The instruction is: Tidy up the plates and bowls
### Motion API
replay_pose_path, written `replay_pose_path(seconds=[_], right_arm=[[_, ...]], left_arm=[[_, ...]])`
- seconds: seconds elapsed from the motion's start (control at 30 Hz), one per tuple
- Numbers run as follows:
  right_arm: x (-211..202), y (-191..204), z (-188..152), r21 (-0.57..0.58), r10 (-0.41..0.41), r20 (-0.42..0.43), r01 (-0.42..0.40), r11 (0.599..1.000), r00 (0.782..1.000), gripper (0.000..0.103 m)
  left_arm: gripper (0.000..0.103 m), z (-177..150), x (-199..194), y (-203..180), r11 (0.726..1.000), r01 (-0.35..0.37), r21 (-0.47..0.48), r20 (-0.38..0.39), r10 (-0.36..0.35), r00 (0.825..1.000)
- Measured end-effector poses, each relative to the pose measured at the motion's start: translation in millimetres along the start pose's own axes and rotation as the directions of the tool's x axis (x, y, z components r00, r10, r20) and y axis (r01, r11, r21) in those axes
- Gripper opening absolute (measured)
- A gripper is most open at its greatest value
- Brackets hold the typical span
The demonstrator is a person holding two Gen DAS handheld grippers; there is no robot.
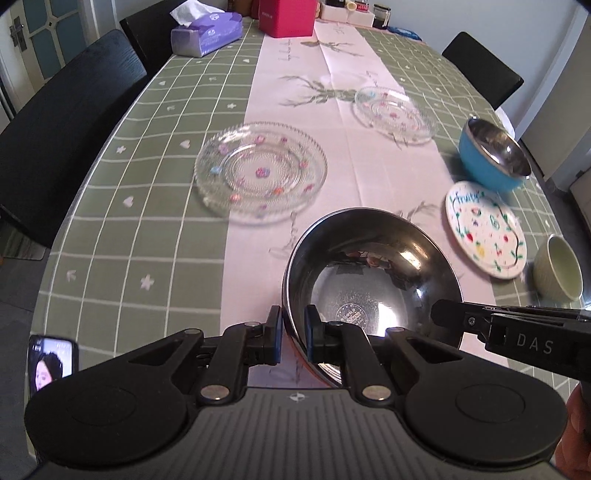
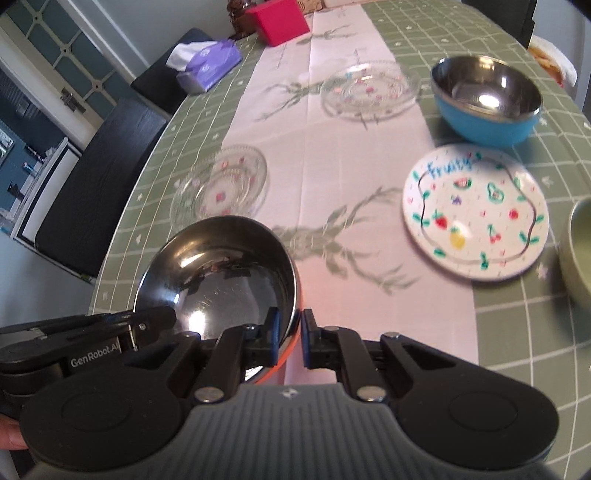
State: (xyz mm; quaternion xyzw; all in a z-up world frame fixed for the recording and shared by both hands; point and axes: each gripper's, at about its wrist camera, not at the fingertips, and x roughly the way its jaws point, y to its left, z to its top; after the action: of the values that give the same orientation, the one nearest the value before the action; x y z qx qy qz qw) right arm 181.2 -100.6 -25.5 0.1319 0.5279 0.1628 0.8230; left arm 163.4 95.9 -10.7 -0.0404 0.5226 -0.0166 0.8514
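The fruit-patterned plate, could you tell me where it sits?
The fruit-patterned plate lies on the table's right side, between the blue bowl and the green bowl.

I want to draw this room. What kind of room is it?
Probably a home dining room: a long table with a checked tablecloth, dark chairs around it, and a tissue box.

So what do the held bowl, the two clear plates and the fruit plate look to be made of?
Held bowl: polished steel inside by its mirror reflections; orange outer skin, material unclear.
Clear plates: probably pressed glass, see-through with beaded texture and painted flowers.
Fruit plate: likely glazed ceramic, opaque glossy white with printed fruit.
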Motion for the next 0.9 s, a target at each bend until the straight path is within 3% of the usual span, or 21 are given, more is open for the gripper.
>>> replay_pose_path(seconds=[0.5,0.73,0.77,0.87,0.9], right_arm=[[2,17,-19,-0.051,0.013,-0.014,-0.014,0.999,1.000,0.011],[3,17,-18,-0.058,0.009,-0.024,-0.011,0.998,1.000,0.011],[2,18,-18,-0.063,0.010,-0.020,-0.011,0.998,1.000,0.013],[-3,19,-18,-0.083,0.011,0.002,-0.010,0.997,1.000,0.016],[-5,20,-18,-0.086,0.013,0.006,-0.012,0.996,1.000,0.025]], left_arm=[[0.010,-20,9,18,0.999,-0.033,-0.013,-0.019,0.032,0.999],[0.013,-19,8,21,0.999,0.008,-0.034,-0.012,-0.009,1.000],[0.016,-19,7,22,0.999,0.014,-0.039,-0.007,-0.014,1.000],[0.039,-19,1,22,0.999,0.027,-0.036,0.018,-0.027,0.999],[0.046,-19,-1,21,0.999,0.026,-0.033,0.028,-0.025,0.999]])
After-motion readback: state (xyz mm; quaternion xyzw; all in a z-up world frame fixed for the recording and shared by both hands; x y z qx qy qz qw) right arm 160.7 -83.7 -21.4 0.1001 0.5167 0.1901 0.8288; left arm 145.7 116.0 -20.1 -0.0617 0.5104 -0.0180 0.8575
